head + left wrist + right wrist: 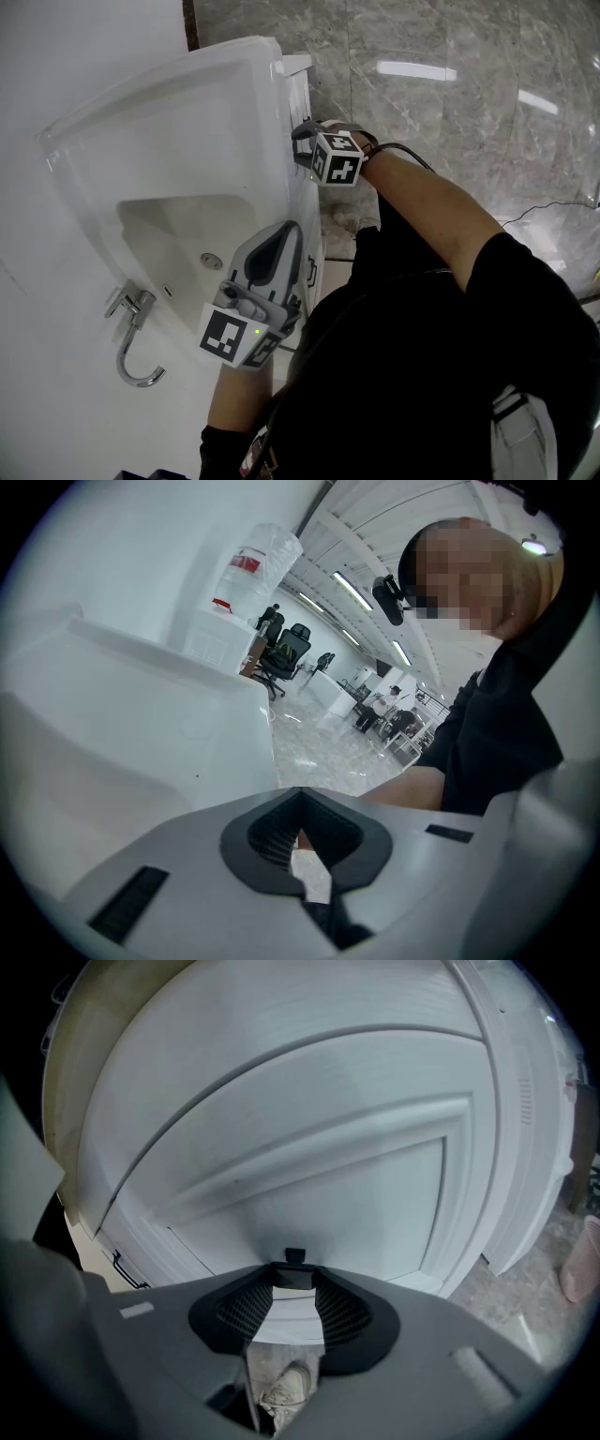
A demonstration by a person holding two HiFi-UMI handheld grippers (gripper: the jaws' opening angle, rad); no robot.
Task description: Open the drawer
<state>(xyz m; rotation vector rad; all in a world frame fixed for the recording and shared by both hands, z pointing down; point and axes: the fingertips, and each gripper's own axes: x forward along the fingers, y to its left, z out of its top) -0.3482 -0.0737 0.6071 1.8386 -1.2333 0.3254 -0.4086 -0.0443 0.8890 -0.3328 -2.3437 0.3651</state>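
The white panelled drawer front (309, 1176) fills the right gripper view. A small black handle (292, 1276) sits on it. My right gripper (294, 1288) stands open, its tips on either side of that handle; I see no firm pinch. In the head view the right gripper (302, 148) is against the vanity's front (298, 98), below the counter edge. My left gripper (296, 228) rests shut on the sink counter's front edge. In its own view the left gripper (300, 794) has its jaws together with nothing in them.
The white sink basin (187, 225) and chrome tap (136, 337) lie left of both grippers. A second black pull (127, 1269) sits on a neighbouring panel. The marble floor (450, 94) spreads to the right, and my shoe (281, 1393) shows below the jaws.
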